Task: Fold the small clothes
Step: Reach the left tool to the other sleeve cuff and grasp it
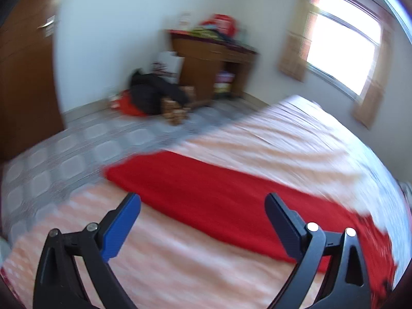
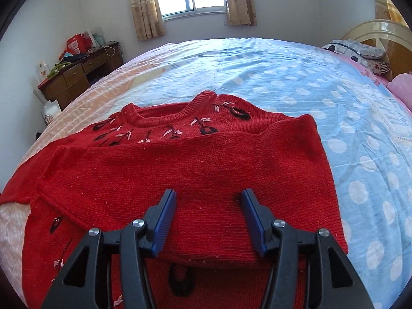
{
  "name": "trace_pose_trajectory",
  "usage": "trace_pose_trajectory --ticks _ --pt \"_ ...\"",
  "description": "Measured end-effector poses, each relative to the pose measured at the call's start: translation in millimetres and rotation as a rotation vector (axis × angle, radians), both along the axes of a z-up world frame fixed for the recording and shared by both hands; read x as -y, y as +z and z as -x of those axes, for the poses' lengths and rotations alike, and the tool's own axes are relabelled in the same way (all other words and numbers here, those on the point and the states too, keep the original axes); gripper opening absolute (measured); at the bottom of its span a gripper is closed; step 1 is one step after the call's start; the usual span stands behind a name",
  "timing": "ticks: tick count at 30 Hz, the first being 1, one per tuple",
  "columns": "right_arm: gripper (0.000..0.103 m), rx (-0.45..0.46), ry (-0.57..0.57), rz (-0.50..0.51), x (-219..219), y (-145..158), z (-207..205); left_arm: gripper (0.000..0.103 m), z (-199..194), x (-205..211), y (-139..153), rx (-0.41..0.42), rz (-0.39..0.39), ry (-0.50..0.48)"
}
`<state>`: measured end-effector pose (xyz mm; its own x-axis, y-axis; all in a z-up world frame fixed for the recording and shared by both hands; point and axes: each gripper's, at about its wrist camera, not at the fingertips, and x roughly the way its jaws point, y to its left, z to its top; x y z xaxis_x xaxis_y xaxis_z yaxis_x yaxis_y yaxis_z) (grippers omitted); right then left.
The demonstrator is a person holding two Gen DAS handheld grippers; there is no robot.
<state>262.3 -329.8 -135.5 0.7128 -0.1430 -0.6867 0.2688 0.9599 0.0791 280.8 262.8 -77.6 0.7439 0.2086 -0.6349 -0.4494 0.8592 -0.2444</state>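
A red knit sweater [image 2: 206, 159] with black and pink embroidery lies flat on the bed [image 2: 283, 77], neck toward the window. One sleeve is folded across its chest. My right gripper [image 2: 208, 193] hovers just over that folded sleeve, jaws open, with nothing pinched between the blue pads. The left wrist view is blurred. It shows a long red stretch of the sweater [image 1: 206, 180] running across the peach-striped sheet [image 1: 283, 134]. My left gripper [image 1: 202, 197] stands wide open in front of it, holding nothing.
A wooden desk [image 2: 77, 69] piled with bags stands against the wall left of the bed. Dark bags and a red cushion [image 1: 154, 92] lie on the tiled floor [image 1: 77, 149]. Pillows [image 2: 360, 51] sit at the headboard on the right. A brown door [image 1: 25, 77] is at far left.
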Motion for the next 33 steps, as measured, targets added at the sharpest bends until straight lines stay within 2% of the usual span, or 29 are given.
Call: trace_pose_trajectory --ticks 2,4,6,10,13,17,19,22,27,30,33 --pt "0.055 -0.003 0.000 0.007 -2 0 0 0.098 -3 -30 -8 -0.017 0.052 0.066" --pt "0.055 -0.004 -0.001 0.011 -2 0 0 0.091 -8 -56 -20 -0.034 0.101 0.124" --pt "0.055 -0.004 0.000 0.012 -2 0 0 0.087 -13 -69 -31 -0.054 0.142 0.146" --pt "0.056 -0.002 0.001 0.009 -2 0 0 0.086 -26 -82 -51 -0.043 0.288 0.164" --pt "0.056 0.002 0.002 0.004 -1 -1 0 0.084 -29 -84 -52 -0.024 0.323 0.166" --pt "0.056 0.002 0.001 0.005 -1 -1 0 0.067 -31 -79 -53 -0.042 0.289 0.148" --pt "0.056 0.003 0.001 0.005 0 -1 1 0.050 -29 -82 -53 -0.031 0.285 0.152" --pt "0.056 0.004 0.001 0.002 0 -1 1 0.030 -23 -83 -52 -0.007 0.301 0.146" --pt "0.056 0.015 0.002 -0.012 2 0 2 0.020 -21 -77 -48 0.030 0.292 0.116" --pt "0.056 0.021 0.002 -0.021 3 0 2 0.015 -31 -60 -35 0.000 0.194 0.066" --pt "0.056 0.024 0.001 -0.025 3 0 3 0.014 -38 -26 -13 0.010 0.081 -0.002"
